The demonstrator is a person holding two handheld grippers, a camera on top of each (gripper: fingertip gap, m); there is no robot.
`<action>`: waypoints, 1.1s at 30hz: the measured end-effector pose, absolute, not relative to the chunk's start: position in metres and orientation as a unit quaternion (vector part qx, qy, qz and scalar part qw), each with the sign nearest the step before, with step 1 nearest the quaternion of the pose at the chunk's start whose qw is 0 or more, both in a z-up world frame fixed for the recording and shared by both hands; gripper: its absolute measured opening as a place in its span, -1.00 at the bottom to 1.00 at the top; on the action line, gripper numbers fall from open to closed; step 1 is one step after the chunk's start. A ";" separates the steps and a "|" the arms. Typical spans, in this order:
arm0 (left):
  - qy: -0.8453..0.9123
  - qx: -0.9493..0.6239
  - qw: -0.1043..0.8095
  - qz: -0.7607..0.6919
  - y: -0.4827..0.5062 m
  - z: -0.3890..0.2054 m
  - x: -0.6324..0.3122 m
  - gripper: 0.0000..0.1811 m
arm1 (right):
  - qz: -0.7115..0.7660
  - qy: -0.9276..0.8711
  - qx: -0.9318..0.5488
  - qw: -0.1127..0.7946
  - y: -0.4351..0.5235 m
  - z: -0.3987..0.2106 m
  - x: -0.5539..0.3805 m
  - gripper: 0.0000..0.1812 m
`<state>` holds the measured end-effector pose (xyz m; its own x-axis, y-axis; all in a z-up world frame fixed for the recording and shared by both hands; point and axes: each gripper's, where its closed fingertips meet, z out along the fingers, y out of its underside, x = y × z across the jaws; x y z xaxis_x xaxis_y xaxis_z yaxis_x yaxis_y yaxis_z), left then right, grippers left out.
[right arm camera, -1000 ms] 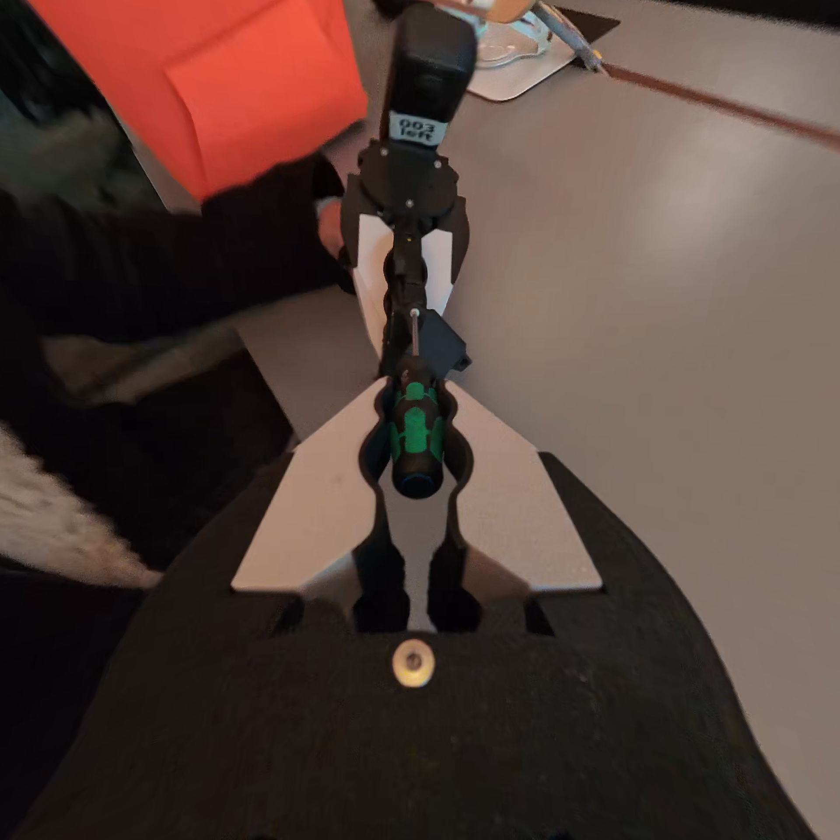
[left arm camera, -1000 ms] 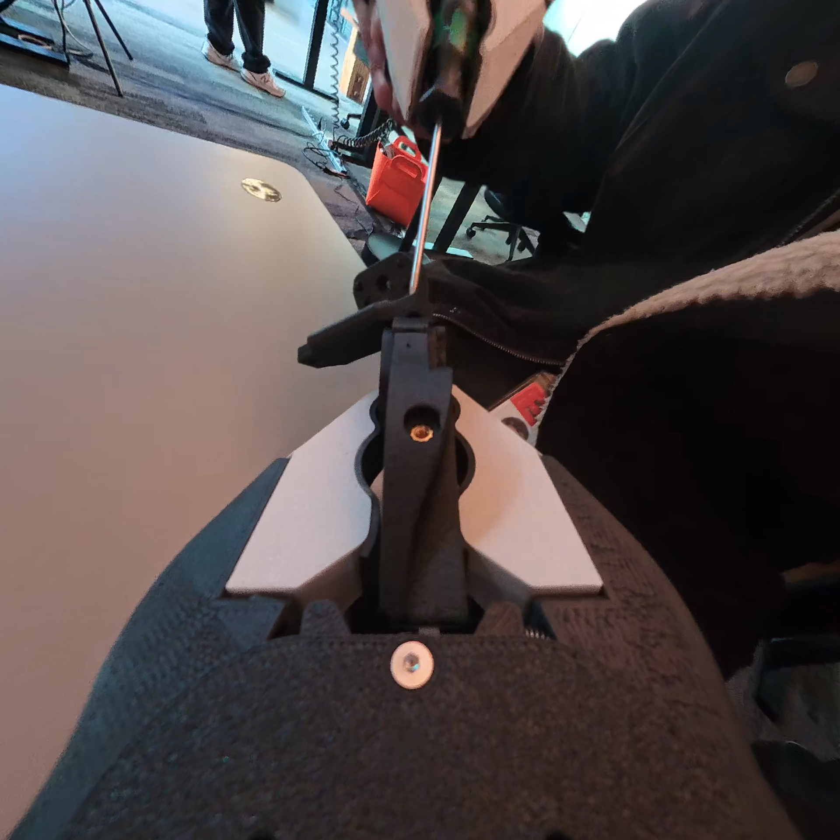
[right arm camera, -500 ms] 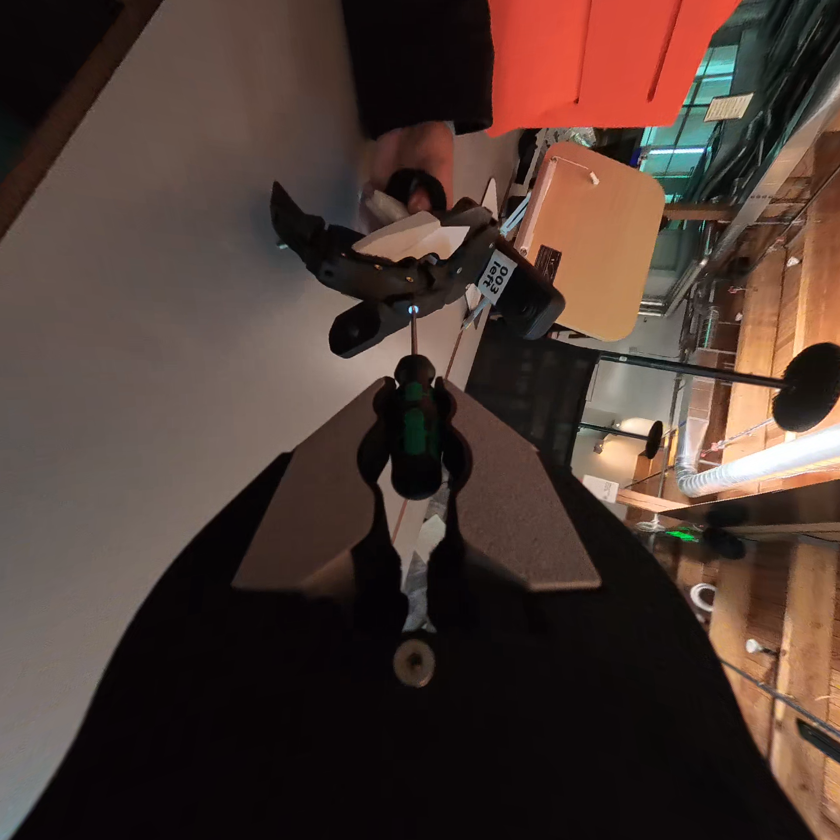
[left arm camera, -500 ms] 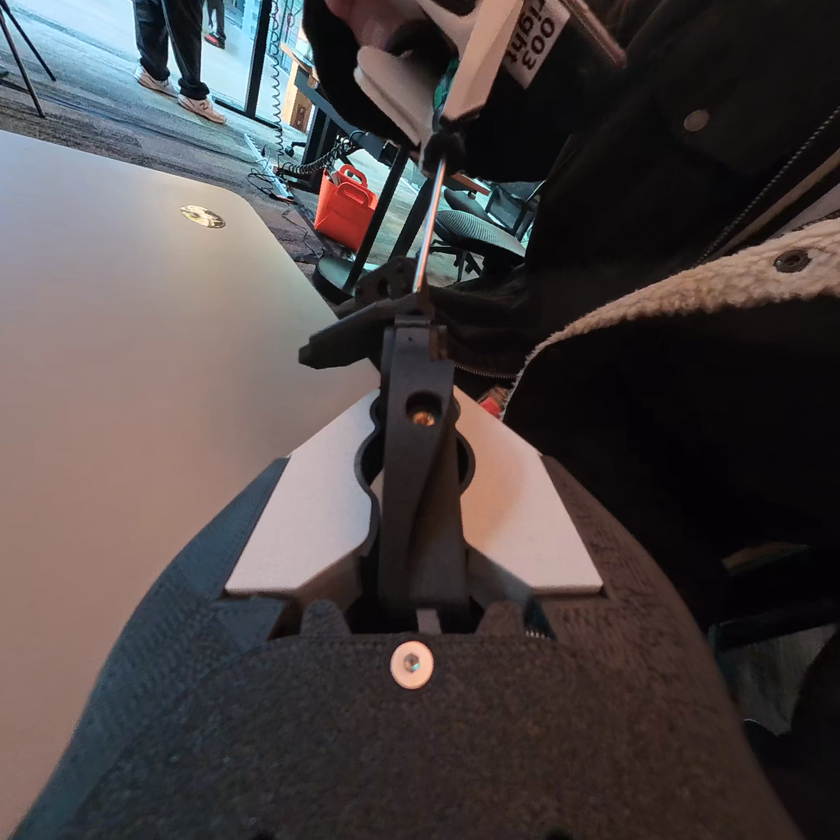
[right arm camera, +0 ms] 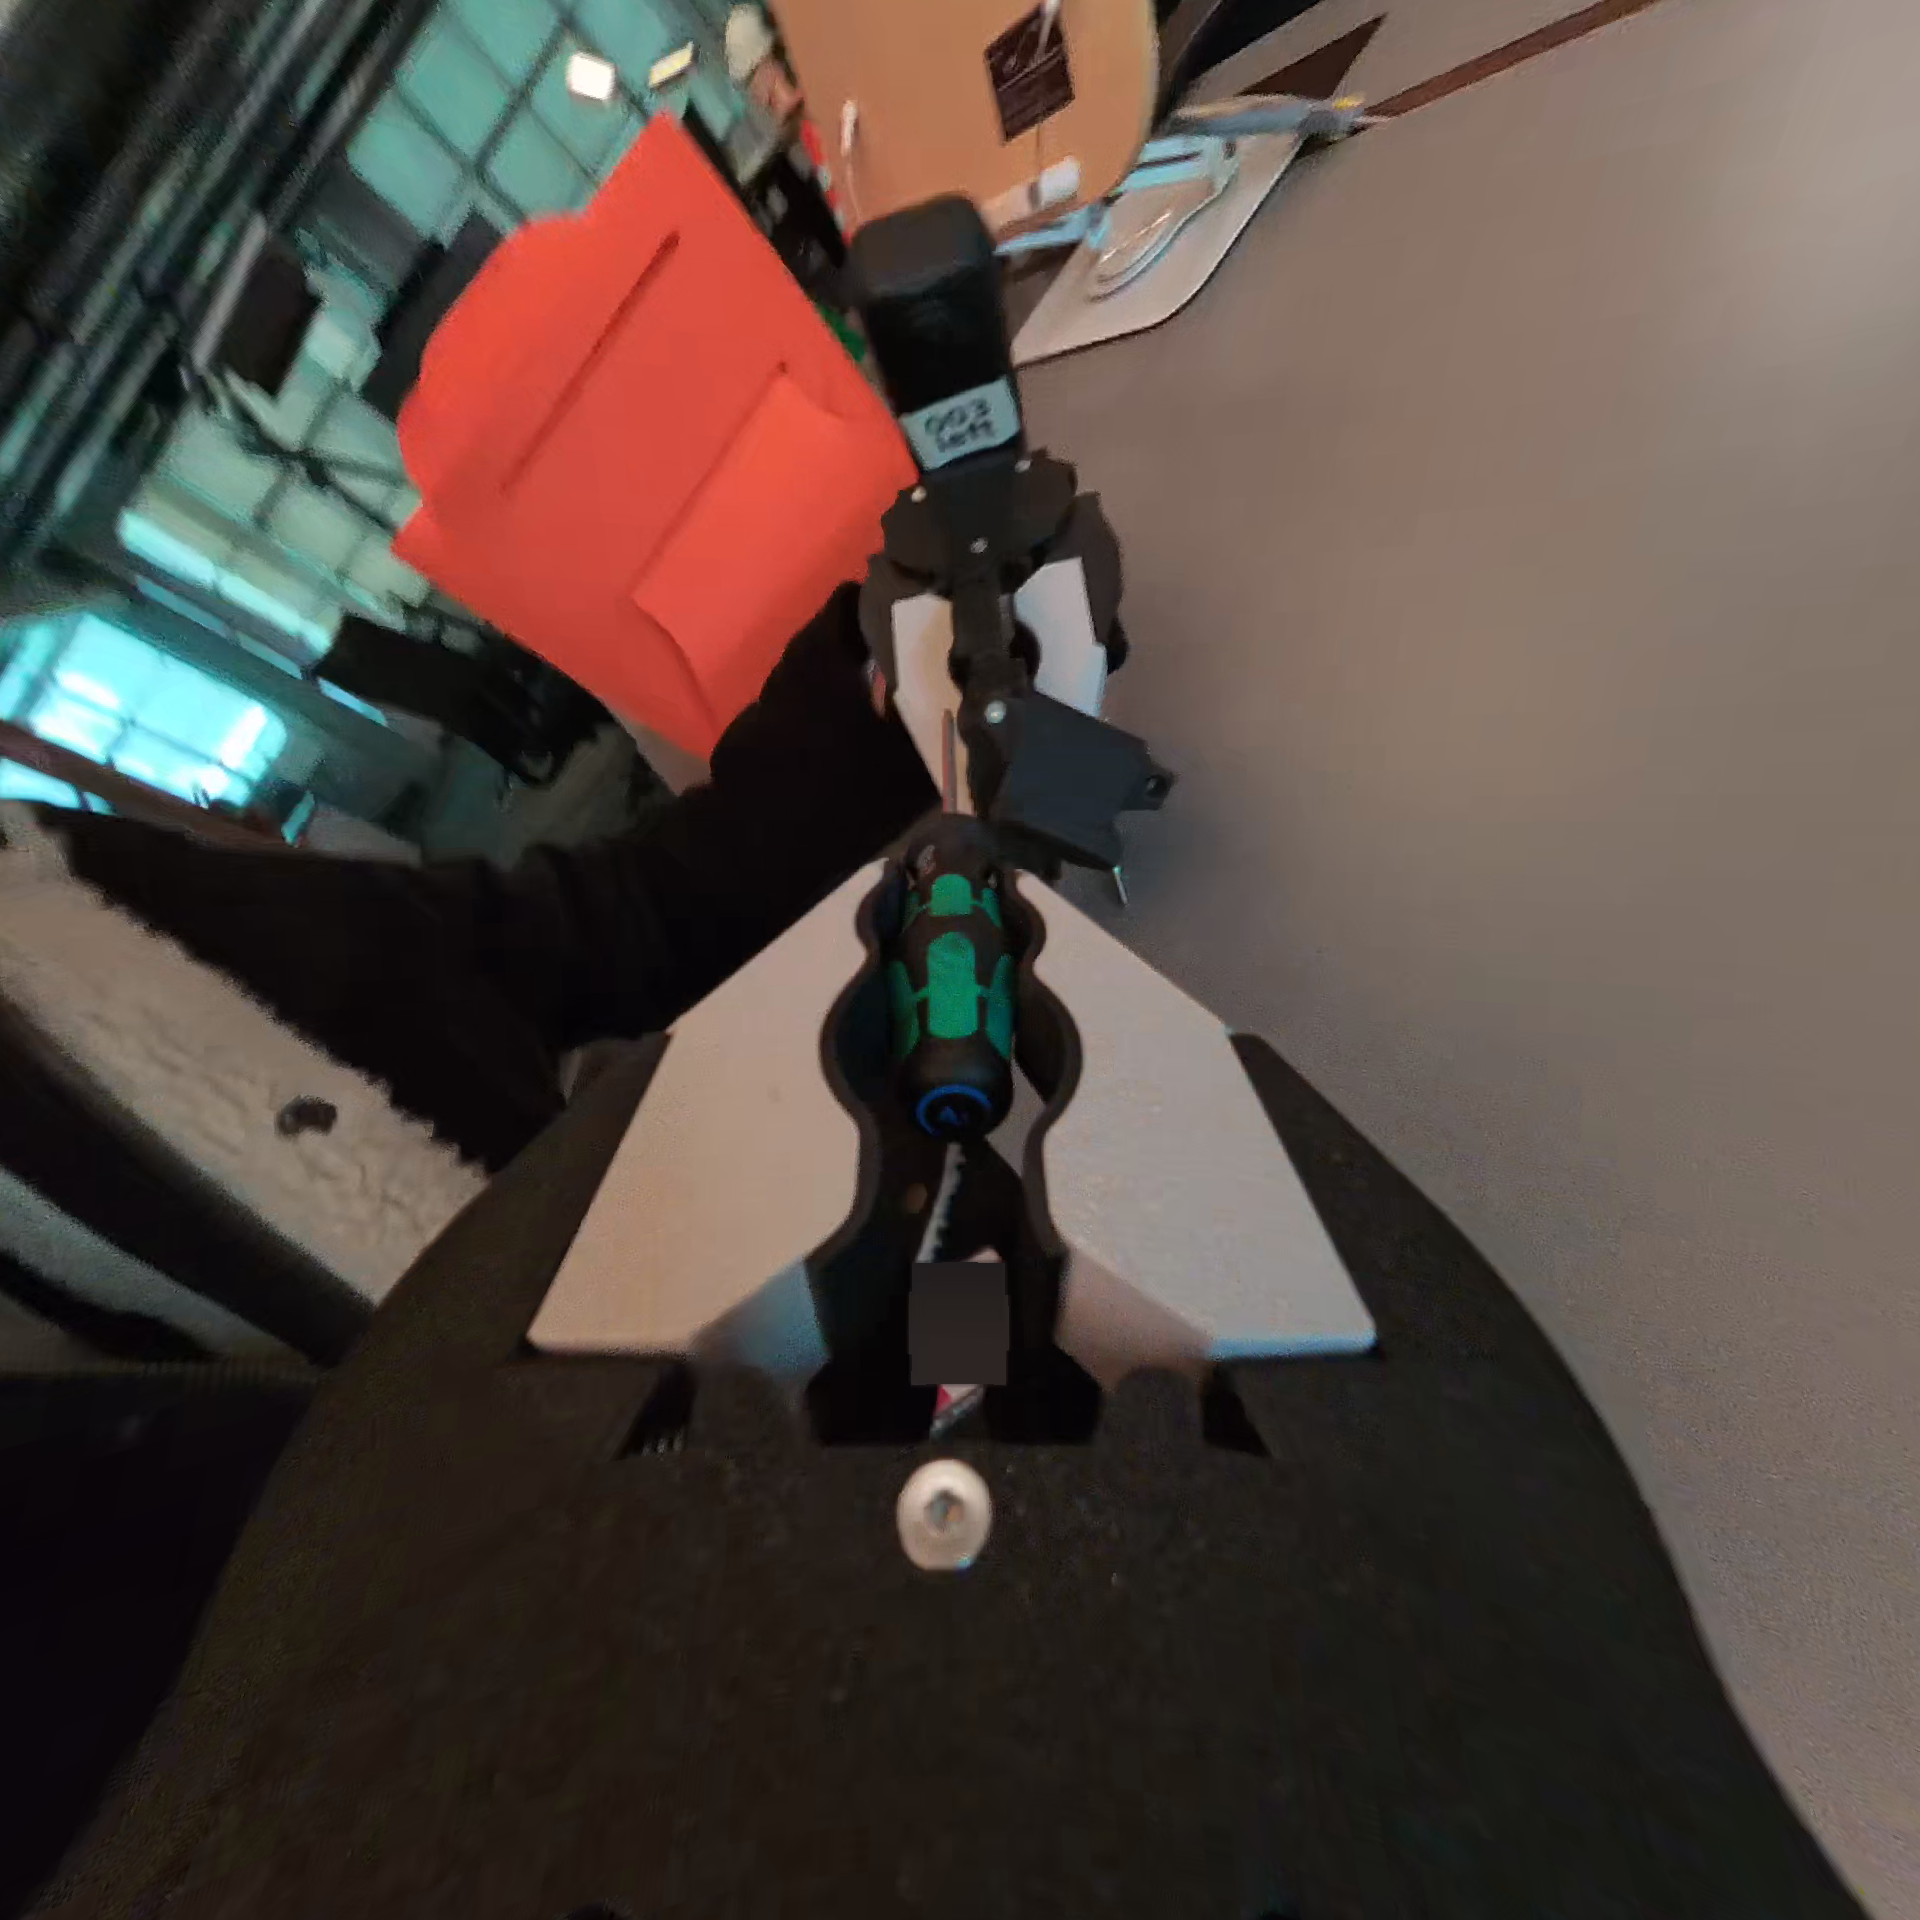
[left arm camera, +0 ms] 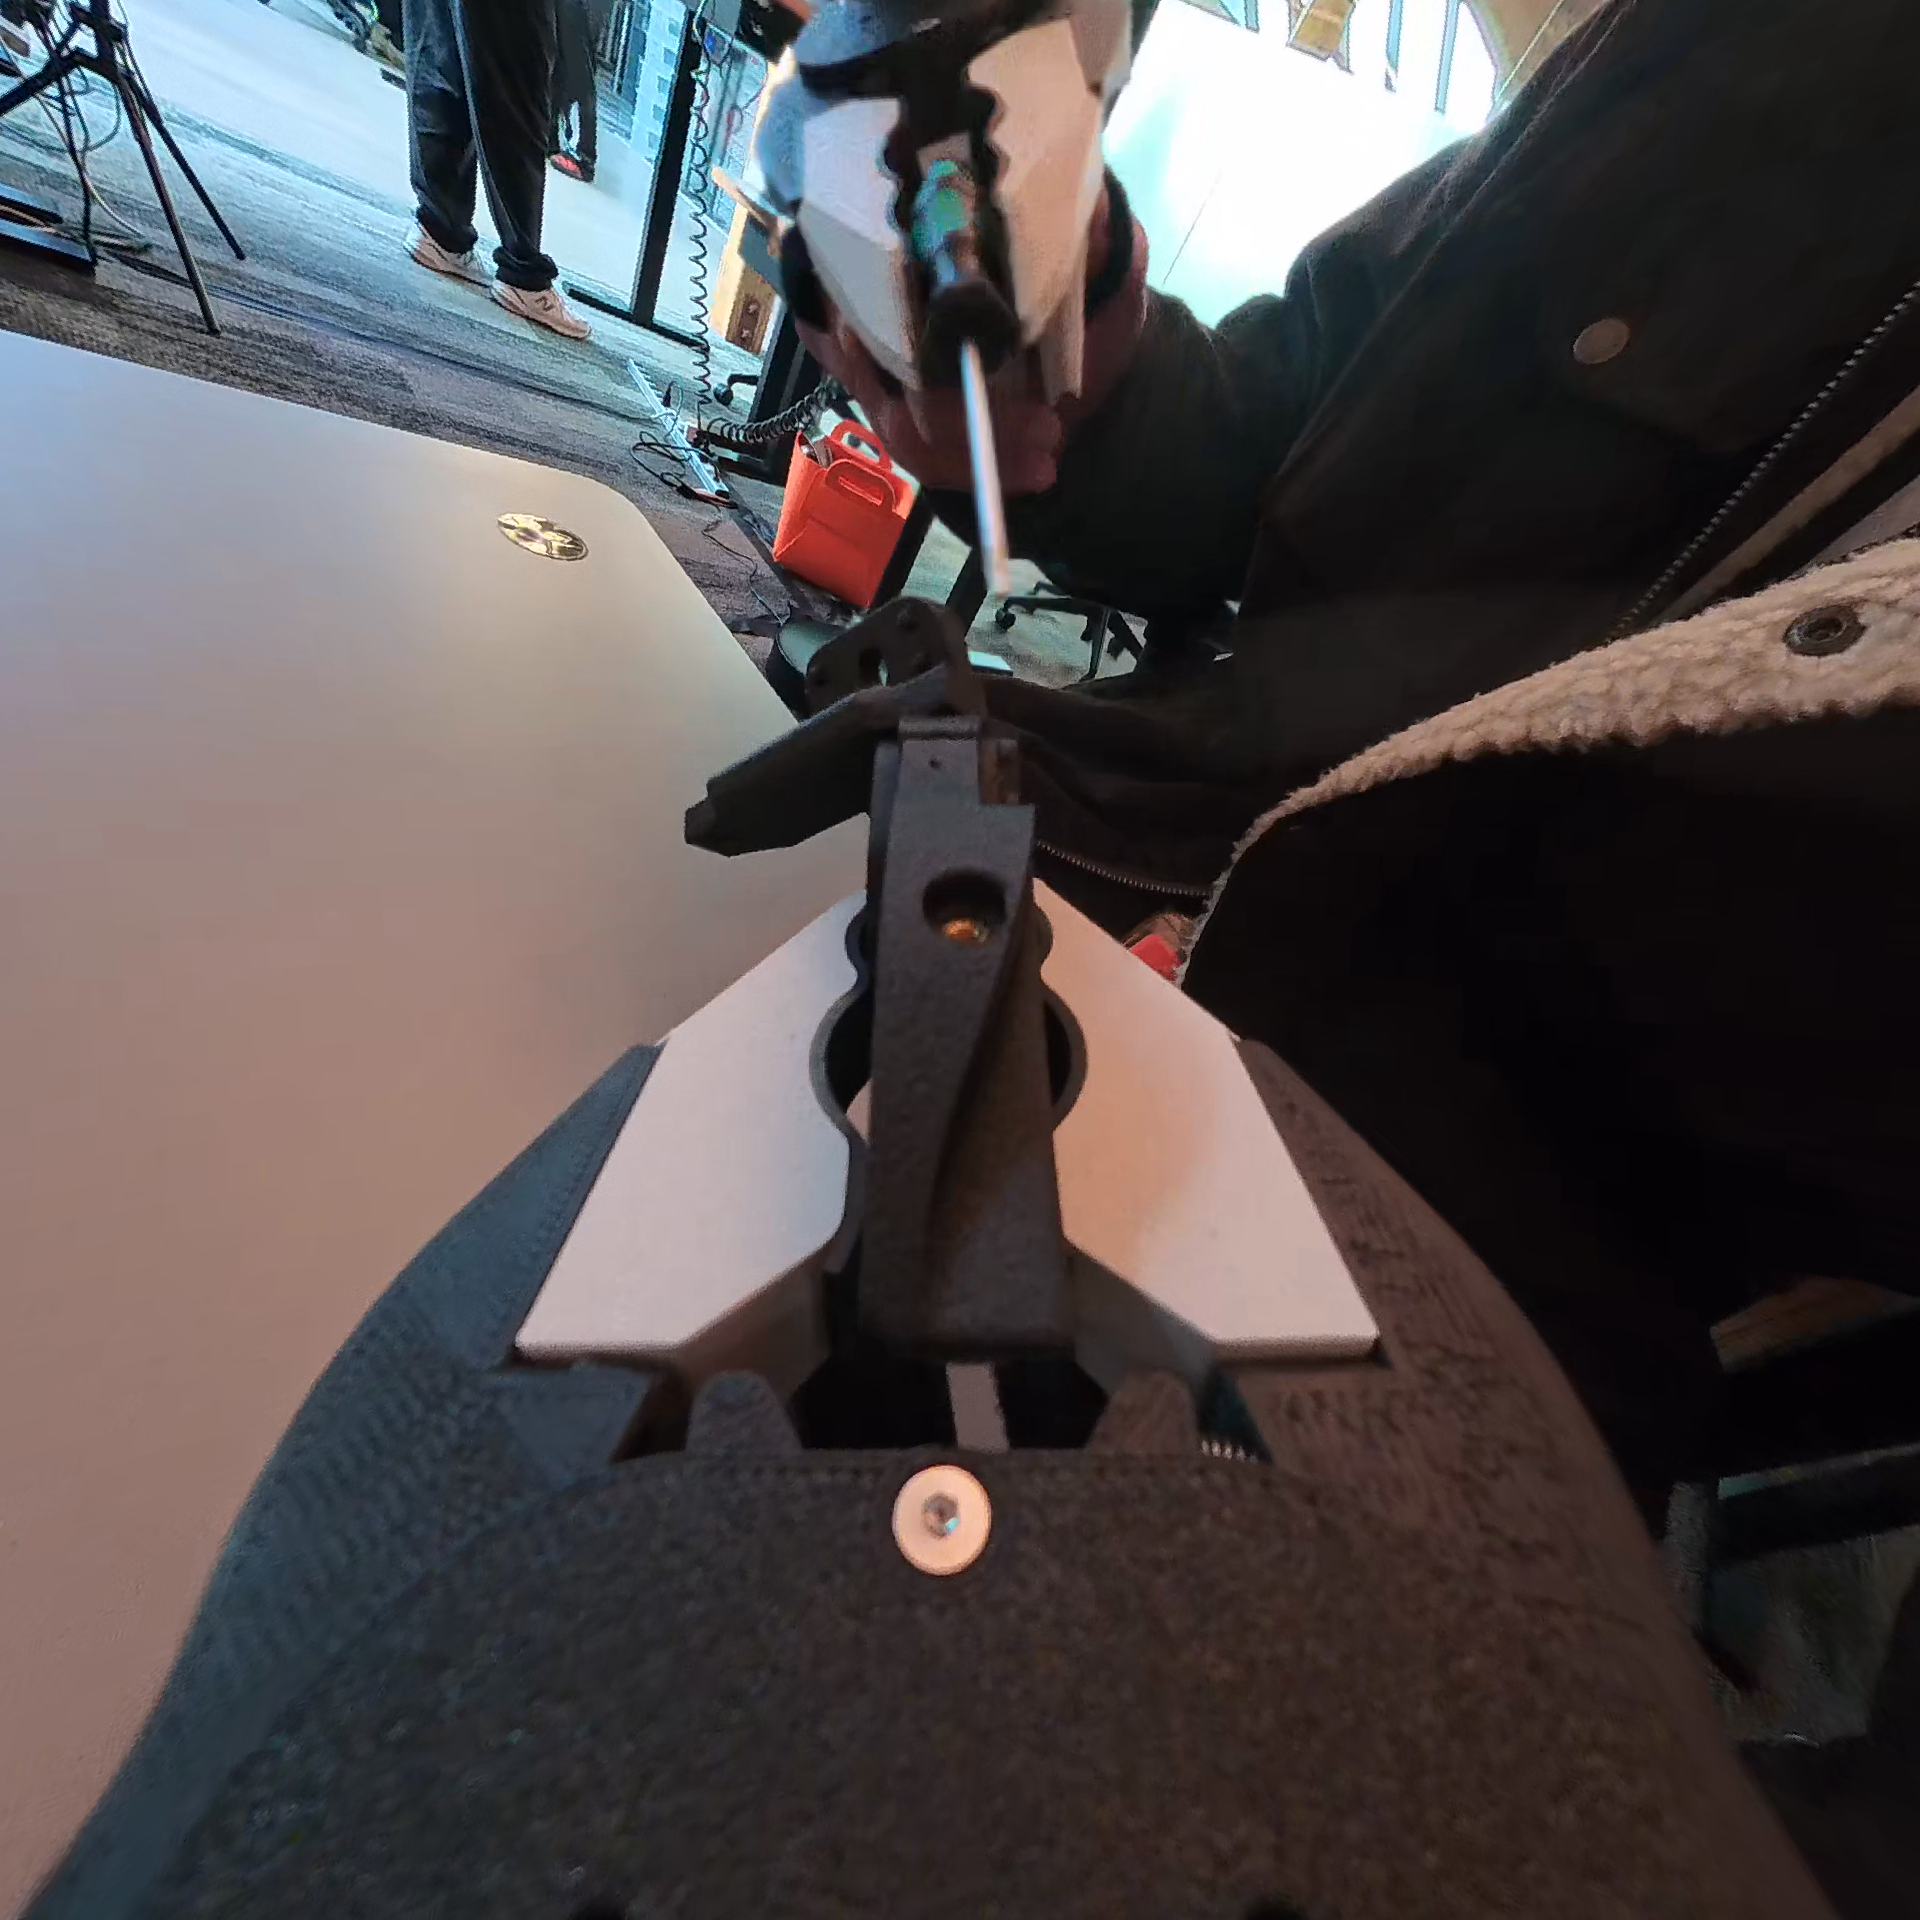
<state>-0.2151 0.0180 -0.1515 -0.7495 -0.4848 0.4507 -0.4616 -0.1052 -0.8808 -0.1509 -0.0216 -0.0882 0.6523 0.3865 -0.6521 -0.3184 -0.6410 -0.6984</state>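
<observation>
Here the left gripper (left arm camera: 951,1049) is squeezed shut on a black plastic part (left arm camera: 940,894) held up above the pale table (left arm camera: 312,831); it looks hard and light, best held by its thick stem. The right gripper (right arm camera: 951,997) is closed tight around the fat green and black handle of a screwdriver (right arm camera: 951,1003), whose thin metal tip hangs just above the part, not touching it. A small white sticker (right arm camera: 961,424) sits on the left gripper; I leave its writing unread.
</observation>
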 end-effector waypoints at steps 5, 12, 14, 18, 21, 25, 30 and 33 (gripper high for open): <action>0.677 -0.353 0.009 -0.647 0.015 -0.154 -0.215 -0.75 | 0.403 0.002 -0.829 0.388 -0.016 -0.102 -0.149 -0.82; 0.679 -0.353 0.008 -0.644 0.015 -0.156 -0.215 -0.75 | 0.394 -0.009 -0.834 0.387 -0.013 -0.100 -0.151 -0.82; 0.679 -0.353 0.009 -0.644 0.015 -0.155 -0.215 -0.75 | 0.391 -0.012 -0.835 0.387 -0.014 -0.100 -0.151 -0.82; 0.678 -0.354 0.010 -0.645 0.016 -0.155 -0.215 -0.76 | 0.389 -0.020 -0.836 0.387 -0.015 -0.098 -0.152 -0.82; 0.679 -0.355 0.011 -0.643 0.016 -0.156 -0.215 -0.76 | 0.387 -0.022 -0.838 0.384 -0.015 -0.099 -0.154 -0.82; 0.681 -0.353 0.010 -0.641 0.015 -0.156 -0.215 -0.75 | 0.386 -0.020 -0.839 0.383 -0.015 -0.100 -0.152 -0.82; 0.682 -0.354 0.008 -0.640 0.015 -0.157 -0.215 -0.76 | 0.377 -0.027 -0.843 0.383 -0.015 -0.100 -0.153 -0.82; 0.683 -0.355 0.009 -0.639 0.015 -0.157 -0.215 -0.76 | 0.376 -0.025 -0.843 0.384 -0.014 -0.099 -0.153 -0.82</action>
